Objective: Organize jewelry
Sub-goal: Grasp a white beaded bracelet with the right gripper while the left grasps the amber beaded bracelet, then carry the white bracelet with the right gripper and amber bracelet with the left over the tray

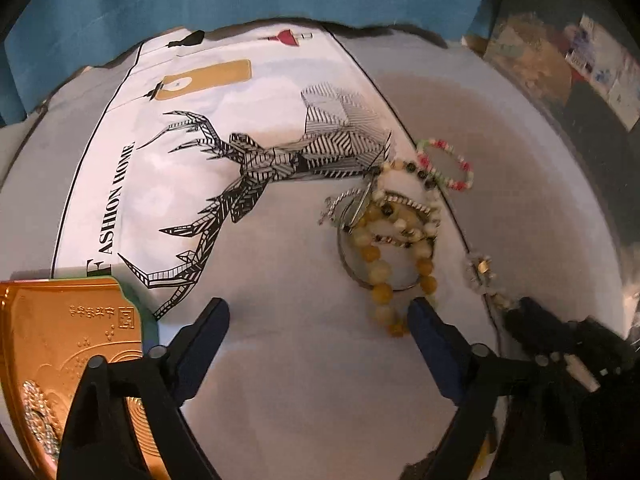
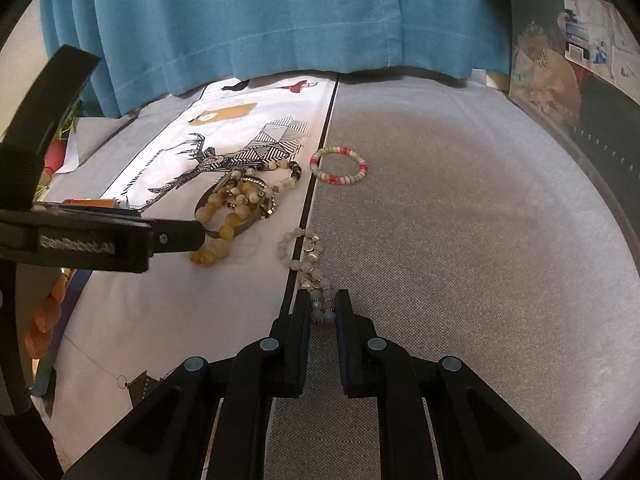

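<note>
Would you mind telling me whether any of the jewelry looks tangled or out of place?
Yes. Several bracelets lie in a tangled heap on the printed cloth, amber beads threaded through a metal bangle. A pink-green bracelet sits apart on the grey fabric. The right gripper is shut on a pale bead strand.

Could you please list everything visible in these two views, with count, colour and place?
pale bead bracelet: one, translucent white with gold charms, across the cloth's black border, near end in the right claw
yellow bead bracelet: one, amber, in the pile on the printed cloth
jewellery pile: several tangled bangles and bead strands, exact count unclear
pink-green bead bracelet: one, alone on the grey cloth
printed cloth: one, white with black deer
gold tray: one, lower left, holding a rhinestone piece
curtain: one, blue, behind
left claw: open, beside the yellow beads
right claw: shut on the pale bracelet
</note>
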`<state>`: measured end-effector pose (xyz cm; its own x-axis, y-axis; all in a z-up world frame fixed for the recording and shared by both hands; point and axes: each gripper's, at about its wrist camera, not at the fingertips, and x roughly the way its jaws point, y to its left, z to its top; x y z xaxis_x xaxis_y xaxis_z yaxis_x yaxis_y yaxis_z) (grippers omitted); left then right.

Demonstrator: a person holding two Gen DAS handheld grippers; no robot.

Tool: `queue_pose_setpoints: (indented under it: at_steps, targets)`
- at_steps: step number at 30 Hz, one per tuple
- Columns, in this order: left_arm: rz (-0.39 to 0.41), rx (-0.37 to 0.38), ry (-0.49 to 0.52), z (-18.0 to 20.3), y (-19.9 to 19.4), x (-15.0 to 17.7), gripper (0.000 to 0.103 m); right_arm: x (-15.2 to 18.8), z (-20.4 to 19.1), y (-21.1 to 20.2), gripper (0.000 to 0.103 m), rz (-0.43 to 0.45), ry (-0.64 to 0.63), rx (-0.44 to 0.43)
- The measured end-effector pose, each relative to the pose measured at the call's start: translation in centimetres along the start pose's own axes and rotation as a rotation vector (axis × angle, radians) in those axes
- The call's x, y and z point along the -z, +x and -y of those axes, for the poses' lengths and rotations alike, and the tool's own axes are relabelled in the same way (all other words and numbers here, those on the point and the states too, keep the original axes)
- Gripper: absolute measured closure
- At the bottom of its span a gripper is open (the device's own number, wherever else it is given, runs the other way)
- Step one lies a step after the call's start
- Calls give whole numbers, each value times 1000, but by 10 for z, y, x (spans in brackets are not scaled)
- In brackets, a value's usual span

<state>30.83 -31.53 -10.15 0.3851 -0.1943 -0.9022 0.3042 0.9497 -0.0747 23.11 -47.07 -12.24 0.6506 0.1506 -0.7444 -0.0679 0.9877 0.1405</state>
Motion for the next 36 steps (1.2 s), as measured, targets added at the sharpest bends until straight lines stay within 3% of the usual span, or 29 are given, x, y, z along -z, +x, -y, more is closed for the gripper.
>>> queue_pose_setpoints:
  at_steps: [3,4,5,6,7,11,14,18,24,36]
  targets:
    - [23,10,11,4,0,1,22,-1,0,1,90,-1,0,3]
    - [28,13,21,6,-1,0,31,-1,0,2,90,0,3,2]
    - [33,-1,61,12,-1,0,50,-2,0,2,90,0,5,2]
    - [37,-6,103,17,-1,-1,62,-2,0,2,90,0,6,2]
    - [40,16,152,23,-3,0,94,-2,0,2,90,0,4,4]
    - [25,123,139,23,-19,3,93,0,-8,0,90,-10,-24,48]
    - [58,171,125,16,-50,9,93,4,-11,-11,90,-38,-10,37]
    - [112,235,110,6,-98,23,93,8,-12,-43,90,-11,35,33]
    - [137,242,92,-12,-147,52,93,18,-24,-88,90,15,53,52]
    - [191,254,58,-54,-219,125,93,49,-68,-141,90,-14,48,53]
